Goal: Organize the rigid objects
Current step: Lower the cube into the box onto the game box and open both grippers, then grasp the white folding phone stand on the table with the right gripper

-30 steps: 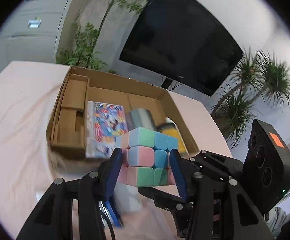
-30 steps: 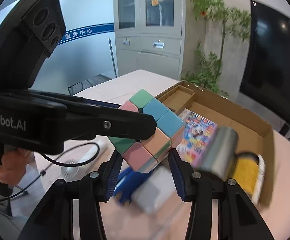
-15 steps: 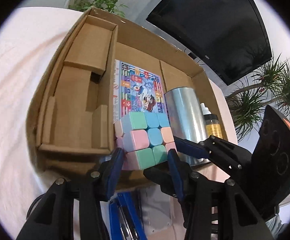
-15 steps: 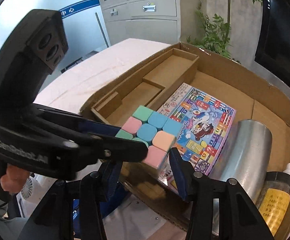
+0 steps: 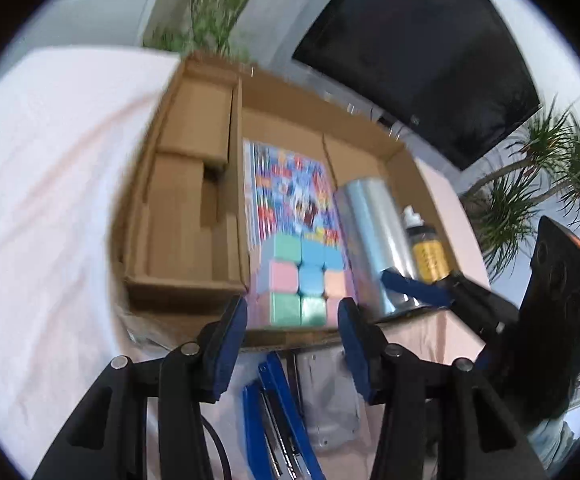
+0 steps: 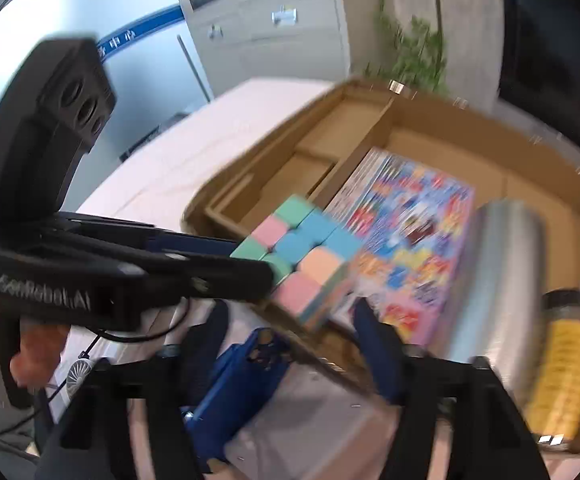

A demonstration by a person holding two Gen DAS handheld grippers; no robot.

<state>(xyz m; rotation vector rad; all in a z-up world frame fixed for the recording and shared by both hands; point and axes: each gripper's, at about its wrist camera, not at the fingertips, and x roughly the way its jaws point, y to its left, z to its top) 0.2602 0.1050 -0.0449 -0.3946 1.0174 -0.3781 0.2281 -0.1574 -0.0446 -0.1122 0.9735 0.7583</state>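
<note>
On a pink-clothed table (image 5: pixel 41 184) beneath a wall-mounted black screen (image 5: pixel 422 48), the cardboard box (image 5: pixel 193 216) is sitting; left gripper (image 5: pixel 292 320) is pinching the pastel cube (image 5: pixel 302 280) over its front edge, right gripper (image 6: pixel 290 332) gaping wide.

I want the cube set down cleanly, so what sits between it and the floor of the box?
The colorful board-game box lies flat right under the pastel cube, so the cube would land on its near end, not on the cardboard box floor. The silver cylinder crowds its right side. Nothing else visible intervenes.
</note>
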